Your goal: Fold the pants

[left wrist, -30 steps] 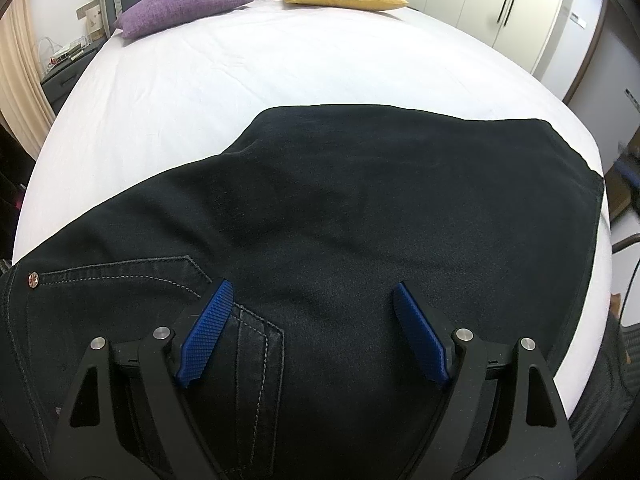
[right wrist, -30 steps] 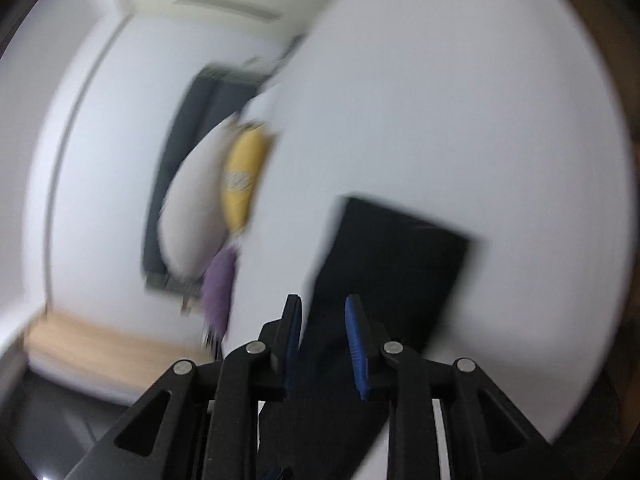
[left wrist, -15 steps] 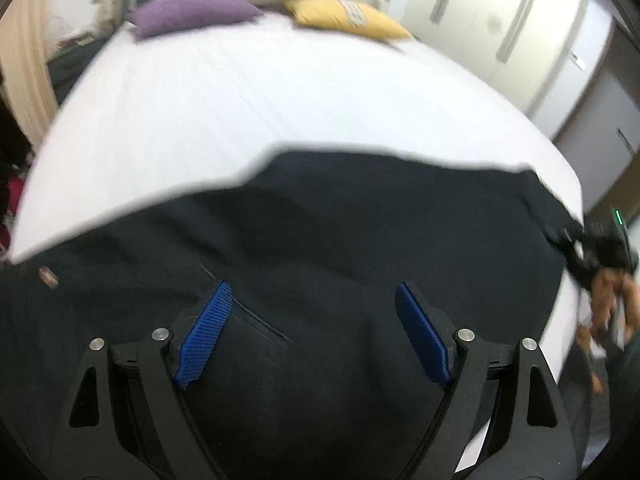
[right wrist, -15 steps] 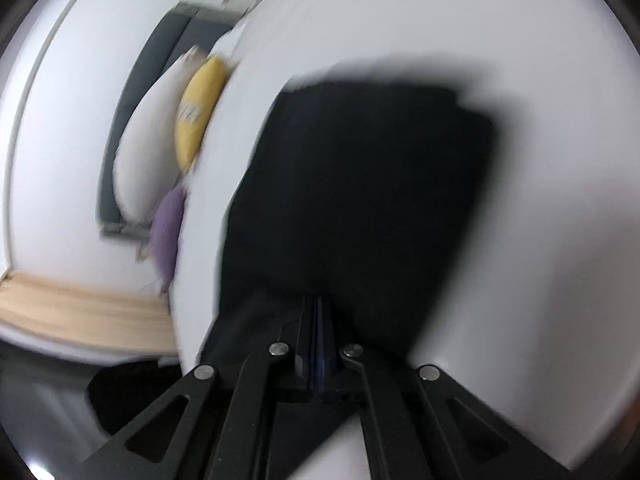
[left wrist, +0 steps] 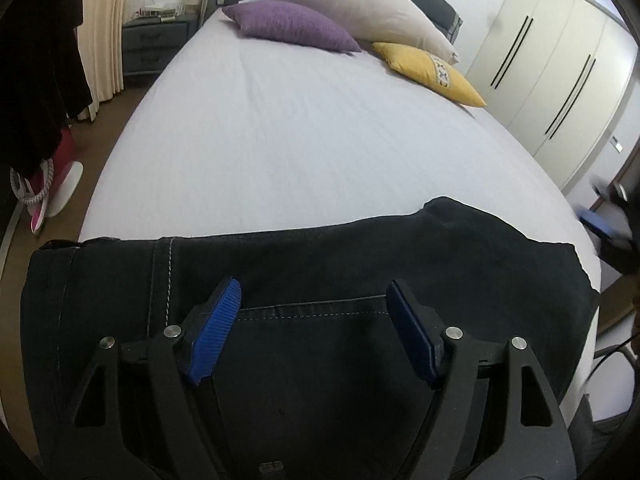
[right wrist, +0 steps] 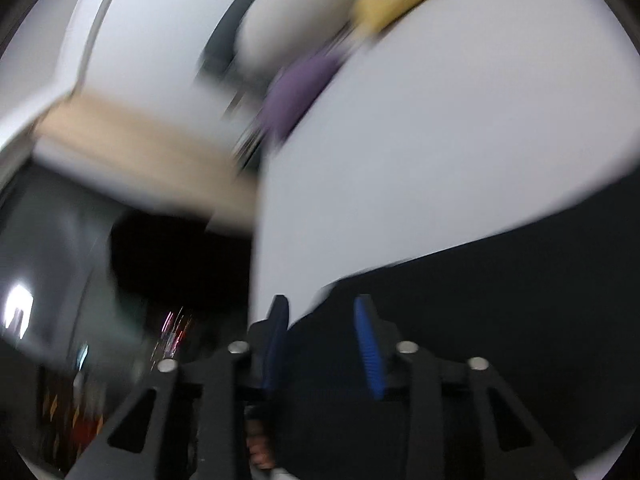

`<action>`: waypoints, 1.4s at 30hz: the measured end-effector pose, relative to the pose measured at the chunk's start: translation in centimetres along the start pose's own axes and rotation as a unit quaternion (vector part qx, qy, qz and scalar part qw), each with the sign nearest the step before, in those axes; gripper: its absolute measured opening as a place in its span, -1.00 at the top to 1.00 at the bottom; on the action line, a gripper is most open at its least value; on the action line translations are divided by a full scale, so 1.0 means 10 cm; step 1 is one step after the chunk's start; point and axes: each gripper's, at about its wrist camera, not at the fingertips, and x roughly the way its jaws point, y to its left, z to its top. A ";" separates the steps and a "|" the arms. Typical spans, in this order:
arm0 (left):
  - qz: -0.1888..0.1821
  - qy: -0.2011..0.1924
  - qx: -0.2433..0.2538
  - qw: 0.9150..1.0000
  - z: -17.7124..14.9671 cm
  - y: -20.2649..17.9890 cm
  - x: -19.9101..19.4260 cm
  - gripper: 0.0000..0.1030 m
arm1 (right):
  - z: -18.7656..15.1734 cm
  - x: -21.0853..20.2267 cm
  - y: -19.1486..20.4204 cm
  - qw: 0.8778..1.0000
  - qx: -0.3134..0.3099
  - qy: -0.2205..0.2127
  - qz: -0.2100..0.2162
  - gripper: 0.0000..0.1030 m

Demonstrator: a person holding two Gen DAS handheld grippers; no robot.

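Black pants (left wrist: pixel 360 264) lie flat in a band across the near end of the white bed (left wrist: pixel 300 132). My left gripper (left wrist: pixel 313 286) hovers just over them. Its jaws stand wide and are closing, with a stitched seam under them and nothing pinched. In the blurred right wrist view, the right gripper (right wrist: pixel 320 302) is at a corner of the pants (right wrist: pixel 500 300). Its jaws are parted and opening, the cloth's edge lies between them, and the pads are off it. One of its blue fingers (left wrist: pixel 598 224) shows blurred past the right end of the pants.
Purple (left wrist: pixel 292 26), cream (left wrist: pixel 352 4) and yellow (left wrist: pixel 430 68) pillows lie at the head of the bed. A grey nightstand (left wrist: pixel 154 46) and a curtain stand at the left, and white wardrobes (left wrist: pixel 560 64) at the right. A dark garment hangs at the far left above a pink object (left wrist: pixel 48 184).
The left gripper has slid sideways over the pants and its jaws have narrowed a little. The right jaws, fully shut half a second ago, now stand apart, and that view has swung.
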 end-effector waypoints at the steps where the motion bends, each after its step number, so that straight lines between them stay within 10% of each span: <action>1: -0.002 -0.004 -0.001 1.000 -0.02 0.00 -0.01 -0.45 | 0.00 0.34 0.08 0.999 -0.005 0.036 0.022 0.22; 5: -0.011 -0.013 -0.007 1.000 -0.07 -0.01 -0.02 -0.45 | -0.10 1.53 -0.07 0.990 0.032 0.137 0.023 0.22; 6: -0.014 -0.016 -0.007 1.000 0.00 0.02 -0.01 -0.45 | -0.08 1.69 -0.20 0.990 0.034 0.139 -0.003 0.37; 7: -0.016 -0.018 -0.008 1.000 0.02 0.03 0.00 -0.45 | -0.04 1.73 -0.41 0.990 0.058 0.129 -0.020 1.00; 8: -0.023 -0.021 -0.012 0.999 0.01 0.06 -0.01 -0.45 | -0.01 1.69 -0.58 0.989 0.088 0.117 -0.015 1.00; 13: -0.029 -0.022 -0.016 0.999 0.01 0.06 0.03 -0.45 | 0.22 0.51 -1.35 0.987 0.147 -0.054 -0.040 1.00; 19: -0.013 -0.014 -0.008 1.000 0.07 0.01 0.05 -0.45 | 0.11 -1.20 -2.01 0.934 0.235 -0.225 -0.147 0.82; 21: 0.016 -0.021 0.007 1.000 0.10 -0.10 -0.02 -0.45 | 0.00 -1.40 -1.86 0.945 0.223 -0.222 -0.093 0.63; 24: 0.017 -0.048 0.017 0.999 0.15 -0.35 -0.18 -0.45 | -0.18 -1.13 -1.41 0.980 0.141 -0.138 -0.009 -0.25; 26: 0.011 -0.042 0.040 0.998 0.17 -0.61 -0.16 -0.45 | -0.25 -1.01 -1.44 0.985 0.127 -0.117 -0.023 -0.21; 27: 0.011 -0.034 0.061 0.998 0.16 -0.75 -0.11 -0.45 | -0.28 -1.00 -1.57 0.982 0.141 -0.121 -0.024 0.15; 28: 0.014 -0.025 0.078 0.997 0.14 -0.86 -0.06 -0.45 | -0.29 -1.06 -1.78 0.976 0.177 -0.129 -0.019 0.79; 29: 0.015 -0.016 0.091 0.996 0.11 -0.95 0.00 -0.45 | -0.32 -1.12 -1.92 0.970 0.203 -0.136 -0.016 1.00; 32: 0.017 0.018 0.090 0.996 0.00 -1.04 0.19 -0.45 | -0.37 -1.67 -2.22 0.956 0.204 -0.208 -0.038 1.00; 38: 0.019 0.040 0.065 0.997 -0.06 -1.02 0.26 -0.45 | -0.74 -3.04 -2.93 0.889 0.276 -0.357 -0.073 1.00; 42: 0.000 0.028 0.067 0.997 -0.01 -1.18 0.20 -0.45 | -0.93 -3.47 -2.84 0.873 0.277 -0.397 -0.057 0.16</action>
